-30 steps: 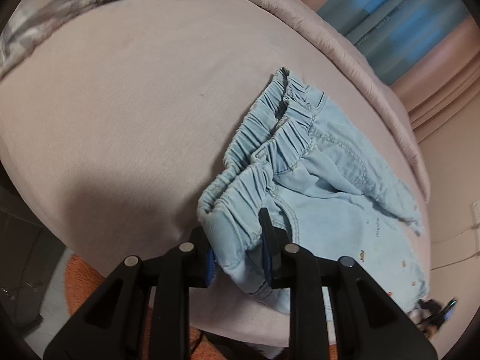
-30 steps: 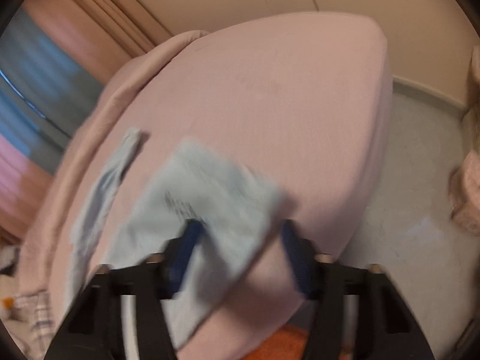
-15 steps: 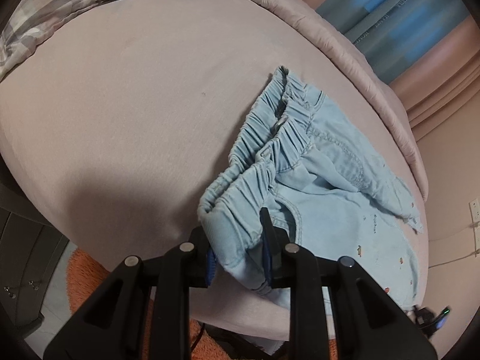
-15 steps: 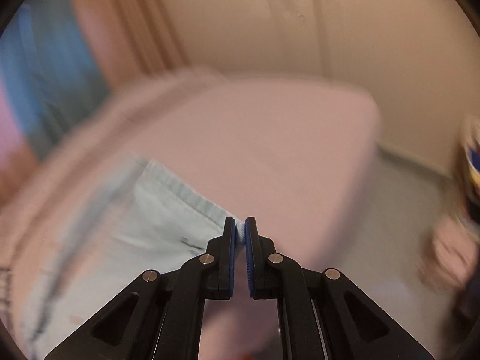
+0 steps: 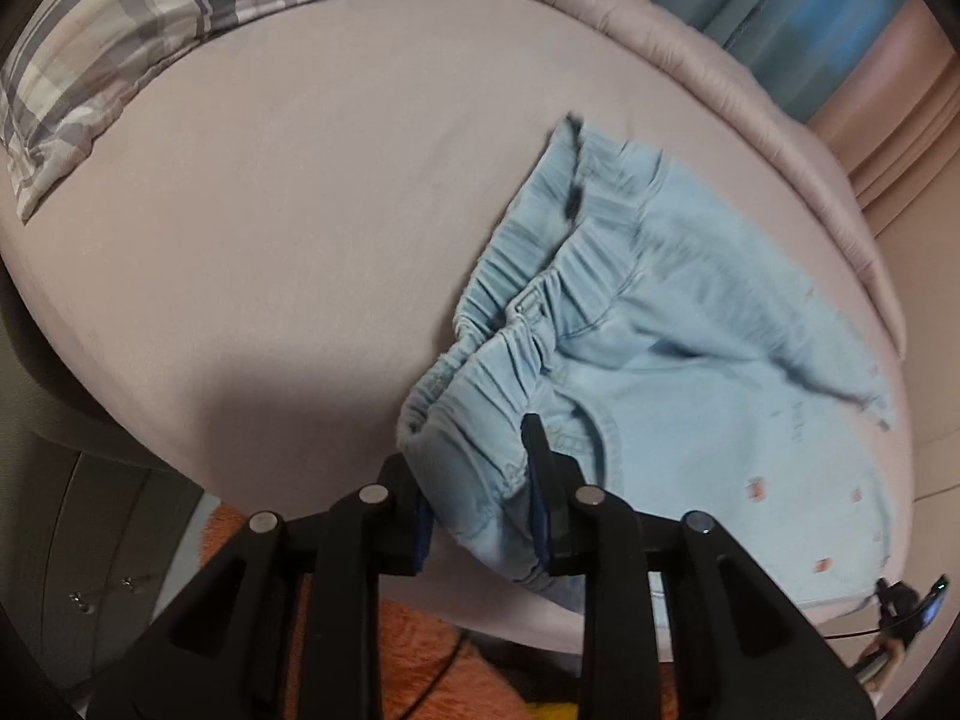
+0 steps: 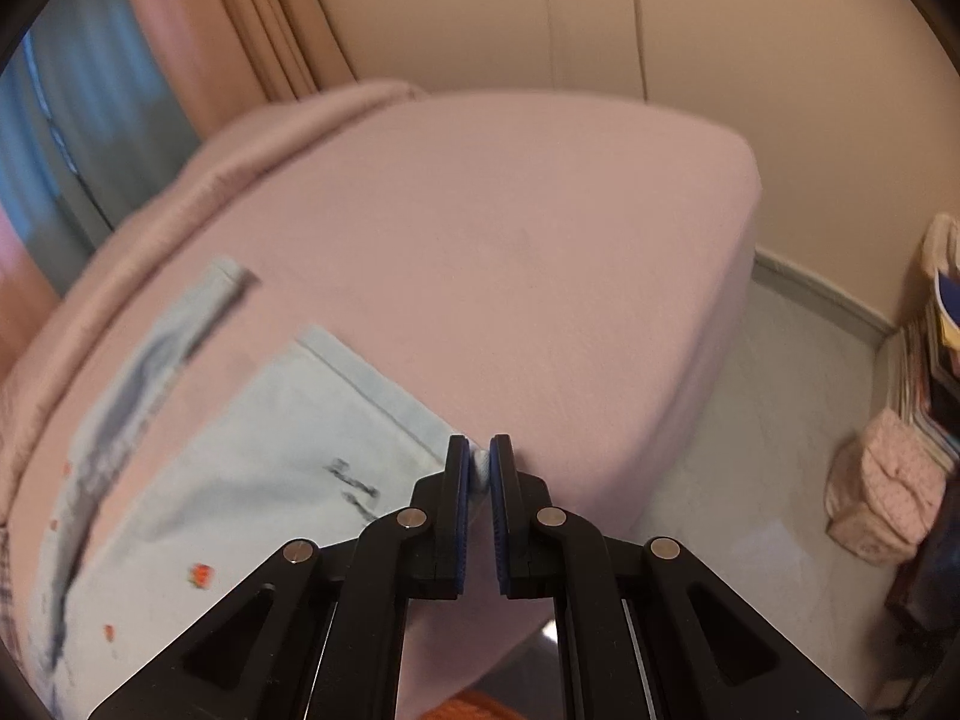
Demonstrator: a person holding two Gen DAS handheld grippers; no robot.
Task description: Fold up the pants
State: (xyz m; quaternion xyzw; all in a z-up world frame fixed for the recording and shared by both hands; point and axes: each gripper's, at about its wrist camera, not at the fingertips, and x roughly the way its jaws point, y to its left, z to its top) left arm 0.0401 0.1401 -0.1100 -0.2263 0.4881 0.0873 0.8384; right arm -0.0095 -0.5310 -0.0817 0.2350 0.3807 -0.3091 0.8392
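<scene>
Light blue pants lie spread on the pink bed. The left gripper has its fingers partly open, squeezing the bunched stretchy waistband. The right gripper has its fingers almost shut, pinching the hem of one pant leg near the bed's edge.

A pink bed carries light-blue pants spread just beyond the jaws, with a plaid pillow far beyond them at its head.
</scene>
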